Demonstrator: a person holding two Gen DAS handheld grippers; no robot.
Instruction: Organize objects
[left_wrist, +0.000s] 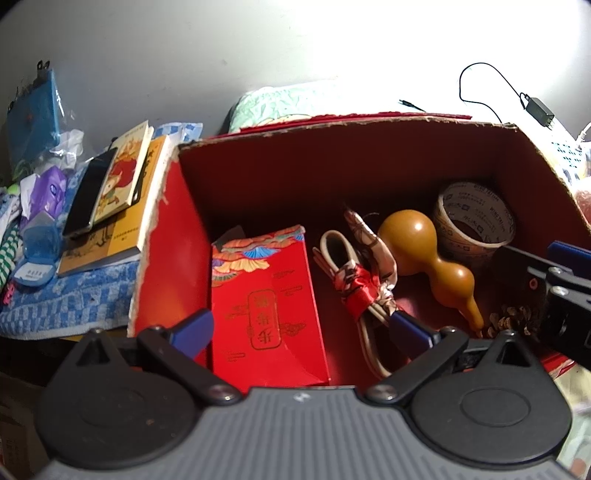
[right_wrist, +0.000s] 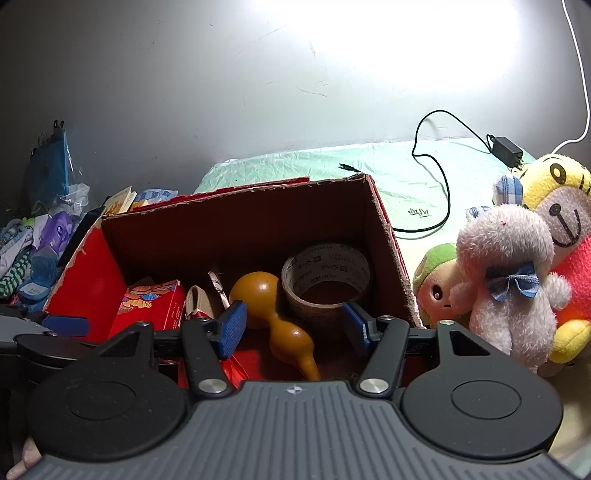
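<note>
Left wrist view: the open red cardboard box (left_wrist: 177, 258), taken here as the landmark, holds a red printed packet (left_wrist: 266, 306) against its left wall, a bundled cable tied with red ribbon (left_wrist: 360, 291) at its middle, a brown gourd (left_wrist: 428, 254) right of the cable, and a roll of tape (left_wrist: 474, 225) in its far right corner. The left gripper (left_wrist: 301, 330) hangs over the near rim, jaws spread and holding nothing; the right gripper (right_wrist: 293, 317) hangs likewise over the gourd, jaws spread and empty. The gourd lies on its side, long axis running from the box's far middle toward its near right corner, the large bulb farthest away and the narrow stem tip pointing at the near wall. Risk, as a judgement: the smooth, rounded gourd may roll or squirt from the pads if pinched on a bulb and not at the waist, and the two grippers, close together over the box, may collide. Outside the box, books (left_wrist: 122, 206) lie to its left and plush toys (right_wrist: 513, 266) stand to its right.
</note>
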